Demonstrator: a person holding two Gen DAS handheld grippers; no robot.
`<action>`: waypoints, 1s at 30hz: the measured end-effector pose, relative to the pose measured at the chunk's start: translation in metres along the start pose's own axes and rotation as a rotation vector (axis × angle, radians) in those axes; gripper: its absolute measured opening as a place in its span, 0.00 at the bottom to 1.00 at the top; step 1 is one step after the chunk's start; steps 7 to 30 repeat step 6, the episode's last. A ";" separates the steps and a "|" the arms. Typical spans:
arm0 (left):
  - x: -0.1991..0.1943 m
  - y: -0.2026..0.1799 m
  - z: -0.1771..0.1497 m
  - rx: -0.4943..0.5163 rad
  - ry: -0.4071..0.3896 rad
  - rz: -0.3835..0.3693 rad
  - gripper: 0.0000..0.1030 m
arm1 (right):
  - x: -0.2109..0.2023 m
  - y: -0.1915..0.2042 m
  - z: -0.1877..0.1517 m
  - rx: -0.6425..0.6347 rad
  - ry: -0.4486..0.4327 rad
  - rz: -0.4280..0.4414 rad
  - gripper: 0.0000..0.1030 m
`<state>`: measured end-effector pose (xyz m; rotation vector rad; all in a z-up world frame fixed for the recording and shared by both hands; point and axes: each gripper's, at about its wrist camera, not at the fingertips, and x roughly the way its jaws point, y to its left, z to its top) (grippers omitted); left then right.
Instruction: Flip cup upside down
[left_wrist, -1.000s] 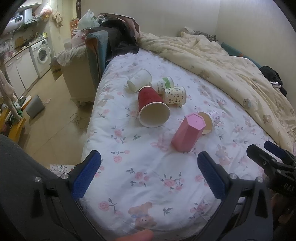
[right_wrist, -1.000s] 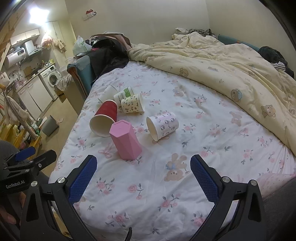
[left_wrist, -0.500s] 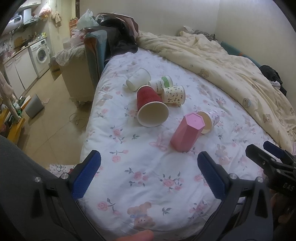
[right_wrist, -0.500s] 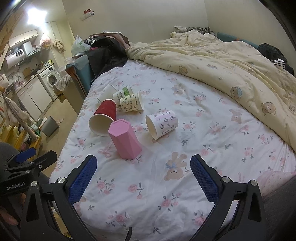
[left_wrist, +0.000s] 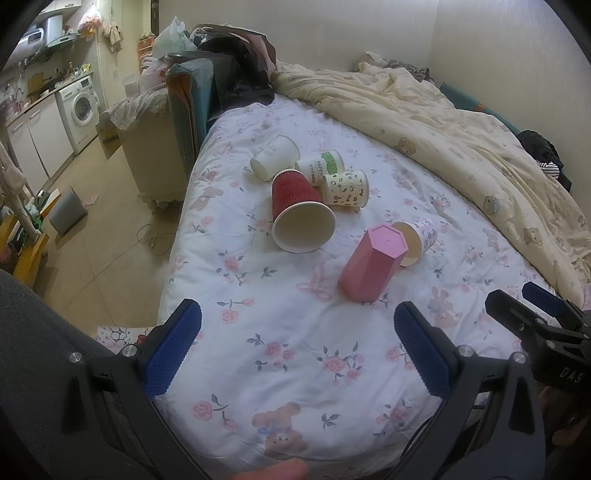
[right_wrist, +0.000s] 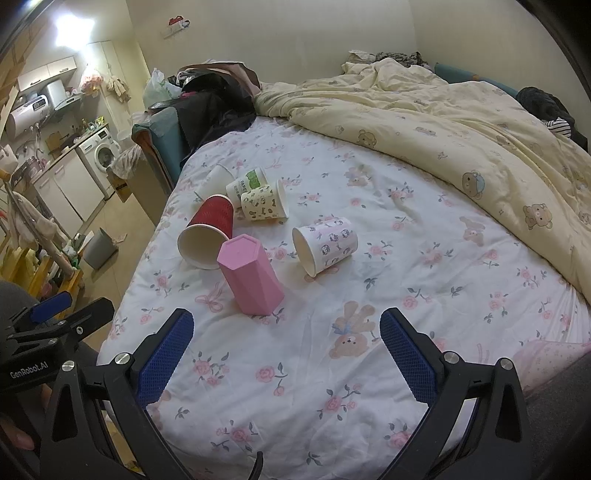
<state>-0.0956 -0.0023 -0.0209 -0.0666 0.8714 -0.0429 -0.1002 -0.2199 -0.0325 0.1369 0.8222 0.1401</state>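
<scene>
A pink hexagonal cup stands upside down on the floral bed sheet, closed base up. Several paper cups lie on their sides beyond it: a red one, a white one with pink print, a spotted one, a green-labelled one and a plain white one. My left gripper is open and empty, near the bed's front edge. My right gripper is open and empty, just short of the pink cup.
A cream quilt is bunched over the bed's right and far side. Dark clothes on a chair stand at the bed's far left corner. The bed's left edge drops to a tiled floor with a grey bin.
Both grippers stay open and empty and have barely shifted. The cups have not moved.
</scene>
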 end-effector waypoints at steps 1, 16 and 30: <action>0.000 0.001 0.000 -0.001 -0.001 0.000 1.00 | 0.001 0.001 -0.001 -0.001 0.003 0.001 1.00; 0.000 -0.001 0.000 -0.001 0.004 0.002 1.00 | 0.008 0.002 -0.001 0.004 0.036 0.018 1.00; 0.000 -0.001 0.000 -0.001 0.004 0.002 1.00 | 0.008 0.002 -0.001 0.004 0.036 0.018 1.00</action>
